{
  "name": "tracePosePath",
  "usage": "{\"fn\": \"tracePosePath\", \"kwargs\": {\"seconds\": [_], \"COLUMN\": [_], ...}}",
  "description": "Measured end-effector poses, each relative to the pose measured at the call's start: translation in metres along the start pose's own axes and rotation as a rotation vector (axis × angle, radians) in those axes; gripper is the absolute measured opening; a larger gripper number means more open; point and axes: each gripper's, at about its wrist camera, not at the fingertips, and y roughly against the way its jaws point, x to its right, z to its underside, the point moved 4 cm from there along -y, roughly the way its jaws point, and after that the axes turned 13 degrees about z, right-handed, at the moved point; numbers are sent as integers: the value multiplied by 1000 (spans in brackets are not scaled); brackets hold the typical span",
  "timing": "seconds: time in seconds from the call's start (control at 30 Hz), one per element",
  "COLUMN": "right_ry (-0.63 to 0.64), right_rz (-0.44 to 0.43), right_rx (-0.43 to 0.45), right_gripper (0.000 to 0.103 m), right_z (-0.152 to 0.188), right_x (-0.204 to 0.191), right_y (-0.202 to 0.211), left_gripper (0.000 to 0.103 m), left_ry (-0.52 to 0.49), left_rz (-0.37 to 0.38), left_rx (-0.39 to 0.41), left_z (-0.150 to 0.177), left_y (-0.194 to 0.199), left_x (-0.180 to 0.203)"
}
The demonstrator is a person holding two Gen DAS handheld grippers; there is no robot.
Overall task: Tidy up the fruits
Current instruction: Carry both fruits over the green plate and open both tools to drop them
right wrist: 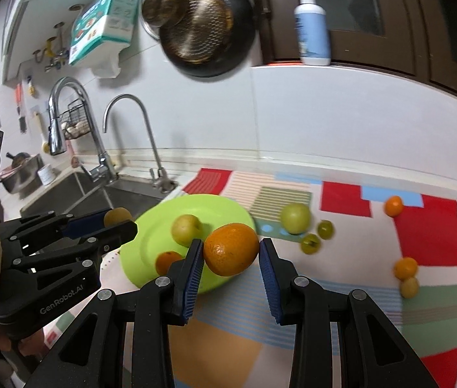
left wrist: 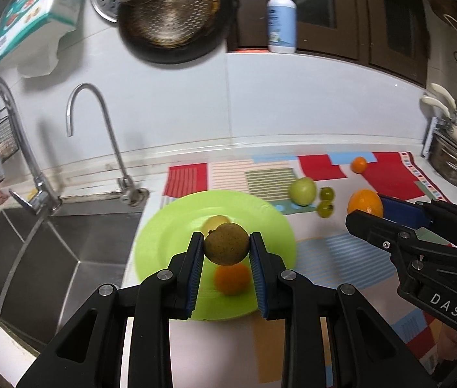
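Both claws loaded: left claw (left wrist: 227,247) clamps brown fruit (left wrist: 226,243), right claw (right wrist: 231,253) clamps orange (right wrist: 230,249); patchwork mat (right wrist: 341,291), sink (left wrist: 27,252) beside.

White tiled wall (left wrist: 170,97), steel sink (left wrist: 34,252), two chrome taps, dark wooden cabinets (right wrist: 390,16), hanging pans.

Plate (right wrist: 150,239) lies right of the sink (right wrist: 76,190); loose fruits (right wrist: 295,218) sit right of plate
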Motion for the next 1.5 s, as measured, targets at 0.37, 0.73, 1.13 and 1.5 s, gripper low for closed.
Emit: {"fn": "tracePosePath", "kwargs": {"seconds": [0.37, 0.73, 1.13, 1.5], "right_ry": [56, 79, 32, -10], "right_rz": [-41, -57, -14, 70], "right_rx": [-65, -157, -148, -75], "right_gripper": [36, 36, 46, 60], "right_z": [-3, 9, 3, 3], "right_x": [-37, -46, -32, -5], "right_y": [-48, -93, -91, -38], "left_gripper": [29, 29, 54, 70], "left_ry": [45, 75, 70, 21], "left_rz": [-19, 4, -19, -48], "left_rx": [-54, -118, -88, -10], "left_z": [12, 20, 13, 7], "left_y": [-28, -66, -53, -10], "left_x": [-43, -62, -56, -25]}}
